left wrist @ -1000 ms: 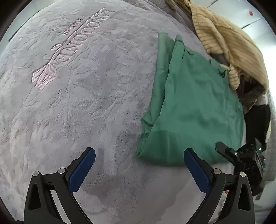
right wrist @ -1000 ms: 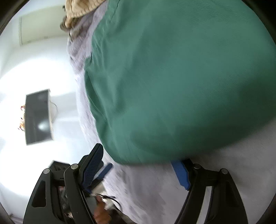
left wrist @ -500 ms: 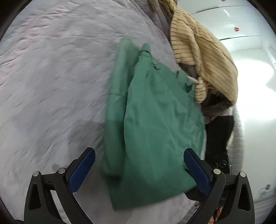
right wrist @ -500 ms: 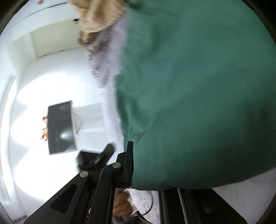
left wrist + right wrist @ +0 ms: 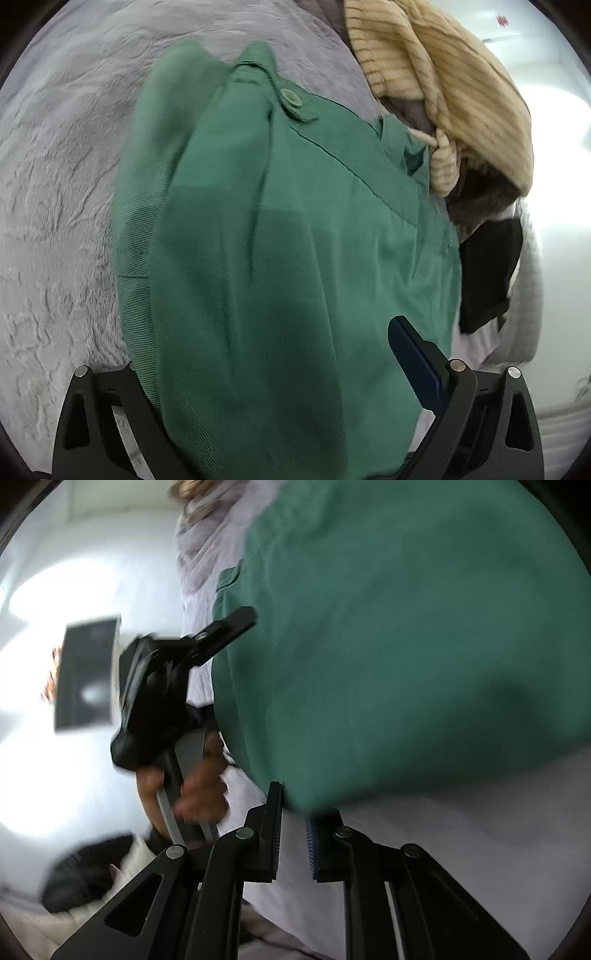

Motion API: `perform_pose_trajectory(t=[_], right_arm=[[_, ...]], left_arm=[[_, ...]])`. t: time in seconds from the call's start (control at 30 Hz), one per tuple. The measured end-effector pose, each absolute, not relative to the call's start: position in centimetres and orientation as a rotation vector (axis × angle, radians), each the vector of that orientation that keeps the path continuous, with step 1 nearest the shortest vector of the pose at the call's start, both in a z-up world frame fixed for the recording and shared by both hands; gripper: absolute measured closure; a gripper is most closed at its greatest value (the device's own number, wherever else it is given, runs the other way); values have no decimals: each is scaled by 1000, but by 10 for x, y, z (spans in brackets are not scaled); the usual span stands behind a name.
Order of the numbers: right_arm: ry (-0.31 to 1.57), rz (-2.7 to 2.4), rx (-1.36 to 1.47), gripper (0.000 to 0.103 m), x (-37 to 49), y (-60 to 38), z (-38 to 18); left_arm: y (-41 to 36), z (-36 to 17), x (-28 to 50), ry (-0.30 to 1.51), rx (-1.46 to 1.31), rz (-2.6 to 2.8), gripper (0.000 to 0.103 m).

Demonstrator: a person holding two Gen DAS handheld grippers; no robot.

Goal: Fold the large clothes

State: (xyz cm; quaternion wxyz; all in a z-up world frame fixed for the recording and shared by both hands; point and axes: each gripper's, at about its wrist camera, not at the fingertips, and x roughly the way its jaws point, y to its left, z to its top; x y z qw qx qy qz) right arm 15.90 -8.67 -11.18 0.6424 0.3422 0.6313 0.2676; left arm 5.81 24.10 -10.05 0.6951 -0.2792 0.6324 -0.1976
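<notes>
Bright glare at right, motion blur, fisheye-warped edges w/ dark corners.

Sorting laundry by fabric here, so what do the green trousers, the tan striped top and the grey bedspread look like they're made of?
Green trousers: matte woven twill, probably cotton; fine diagonal ribbing shows.
Tan striped top: soft ribbed knit, possibly a fleecy or corduroy-like cloth; raised cords with thin dark stripes.
Grey bedspread: plush, embossed velvety fleece, likely synthetic; pressed pattern and slight sheen.

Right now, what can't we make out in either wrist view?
- Left wrist: left claw has one finger buried under the green garment.
- Left wrist: the dark clothes under the striped tan garment are in shadow and unidentifiable.
- Right wrist: right claw is blurred; whether its pads pinch the garment's hem is unclear.
</notes>
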Motion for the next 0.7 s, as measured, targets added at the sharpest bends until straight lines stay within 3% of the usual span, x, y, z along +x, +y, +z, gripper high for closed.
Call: perform_pose_trajectory(t=[0.03, 0.07, 0.17, 0.27, 0.43, 0.7], right_arm=[[1414, 602, 735, 88, 159, -95, -102], [1367, 563, 672, 88, 161, -107, -89], [1263, 391, 520, 88, 166, -137, -71], [1230, 276, 449, 92, 186, -158, -83], [1354, 299, 427, 93, 198, -150, -150], [1314, 390, 676, 93, 184, -195, -145]], left_arm=[[240, -100, 58, 1410, -600, -430, 14], [239, -98, 58, 1408, -560, -405, 31], [240, -96, 58, 1397, -493, -354, 66], [247, -86, 57, 1365, -515, -323, 83], [237, -53, 55, 1286, -509, -356, 87], [146, 30, 72, 1140, -448, -476, 87]])
